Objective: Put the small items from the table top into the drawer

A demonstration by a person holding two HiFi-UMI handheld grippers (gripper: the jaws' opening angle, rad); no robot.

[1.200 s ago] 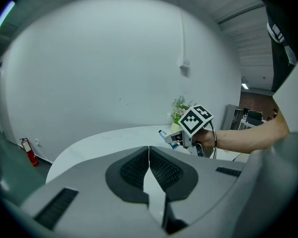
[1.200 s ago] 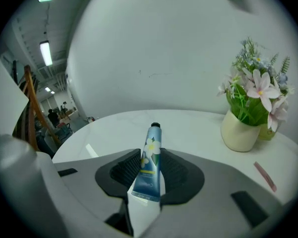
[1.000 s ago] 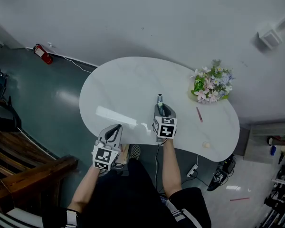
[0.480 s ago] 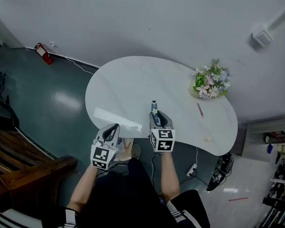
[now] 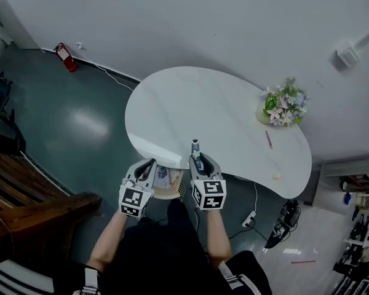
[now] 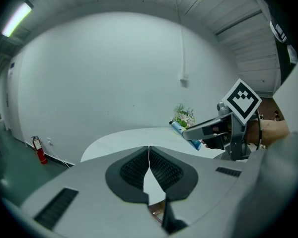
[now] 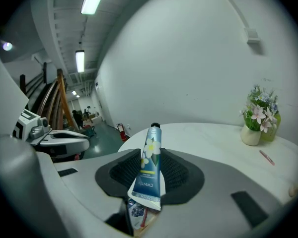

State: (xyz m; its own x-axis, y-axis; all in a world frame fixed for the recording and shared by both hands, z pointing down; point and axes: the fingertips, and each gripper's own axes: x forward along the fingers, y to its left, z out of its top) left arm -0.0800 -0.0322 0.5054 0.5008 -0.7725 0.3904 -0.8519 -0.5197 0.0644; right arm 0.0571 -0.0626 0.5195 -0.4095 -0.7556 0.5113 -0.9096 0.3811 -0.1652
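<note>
The right gripper (image 7: 151, 171) is clamped on a blue hand-cream tube (image 7: 151, 150), cap pointing forward over the white table's (image 5: 203, 103) near edge; the left gripper (image 6: 149, 152), jaws together and empty, hovers just beside the open drawer (image 5: 172, 193); a pink pen (image 5: 269, 139) lies near the flower vase (image 5: 285, 109).

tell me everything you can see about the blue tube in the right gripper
The blue tube is a soft squeeze tube, plastic by its look, with a small black cap, a white flower print and a flat crimped end. The right gripper is shut on its lower half; nothing else touches it. Its cap points away and upward, over the near edge of the white table.
</note>
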